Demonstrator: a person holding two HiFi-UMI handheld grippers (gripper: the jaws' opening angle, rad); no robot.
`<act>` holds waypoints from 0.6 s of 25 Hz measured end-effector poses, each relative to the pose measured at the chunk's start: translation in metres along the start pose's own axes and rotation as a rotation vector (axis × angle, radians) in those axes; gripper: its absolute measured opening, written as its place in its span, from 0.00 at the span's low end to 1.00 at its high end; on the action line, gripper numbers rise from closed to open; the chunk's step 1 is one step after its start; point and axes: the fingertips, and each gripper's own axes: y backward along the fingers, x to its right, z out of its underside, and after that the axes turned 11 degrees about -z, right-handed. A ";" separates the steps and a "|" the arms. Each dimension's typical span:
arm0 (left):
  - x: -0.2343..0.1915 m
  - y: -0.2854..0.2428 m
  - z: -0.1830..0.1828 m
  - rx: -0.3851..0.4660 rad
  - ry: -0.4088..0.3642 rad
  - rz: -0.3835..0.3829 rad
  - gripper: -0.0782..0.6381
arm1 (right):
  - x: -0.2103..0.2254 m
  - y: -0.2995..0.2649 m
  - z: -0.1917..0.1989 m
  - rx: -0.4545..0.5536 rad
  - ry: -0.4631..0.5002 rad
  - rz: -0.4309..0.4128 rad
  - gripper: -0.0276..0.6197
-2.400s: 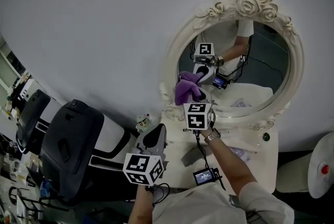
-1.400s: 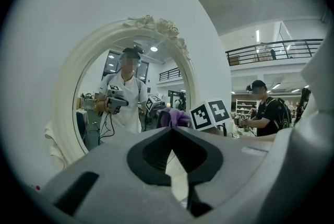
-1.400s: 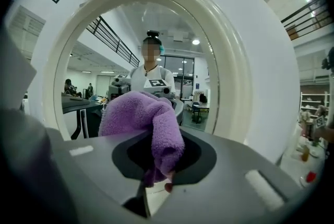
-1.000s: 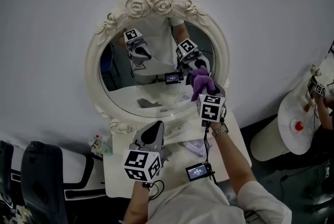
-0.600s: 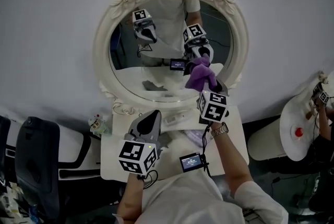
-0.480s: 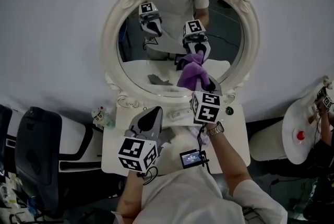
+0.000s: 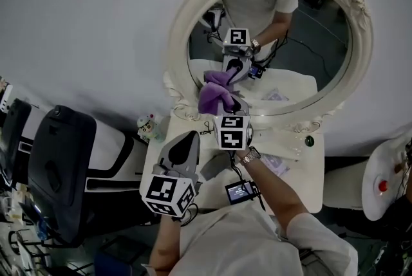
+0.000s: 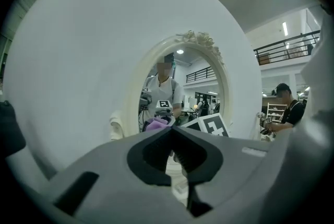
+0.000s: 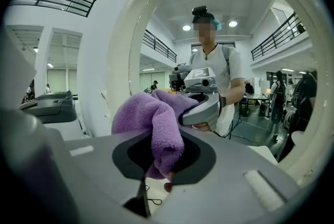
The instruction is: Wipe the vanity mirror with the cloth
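Right gripper [image 9: 163,163]: pinches cloth [image 7: 215,93] at mirror's [image 7: 293,53] lower left; most glass lies toward upper right. Left gripper [image 8: 175,133]: pressed together, empty.

My right hand-held gripper [image 7: 228,106] has swept the fluffy purple cloth [image 7: 214,96] along the oval white-framed vanity mirror [image 7: 309,56], from lower right to lower left.

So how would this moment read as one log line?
right gripper: shut on purple cloth, against mirror lower left | left gripper: shut, empty, held low | step: wiping
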 end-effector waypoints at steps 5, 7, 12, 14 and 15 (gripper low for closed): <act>-0.023 0.002 0.011 -0.032 0.004 -0.052 0.11 | -0.008 -0.024 0.011 -0.026 0.012 0.001 0.14; -0.026 -0.001 0.014 -0.045 0.000 -0.055 0.11 | -0.006 -0.026 0.014 -0.020 0.002 0.010 0.14; -0.015 -0.013 0.019 -0.068 -0.013 -0.015 0.11 | 0.004 -0.019 0.015 -0.006 0.012 0.043 0.14; -0.005 -0.020 0.020 -0.071 -0.021 0.014 0.11 | 0.016 -0.011 0.017 -0.001 0.006 0.062 0.14; -0.001 -0.024 0.021 -0.073 -0.023 0.026 0.11 | 0.023 -0.007 0.018 -0.001 0.003 0.070 0.14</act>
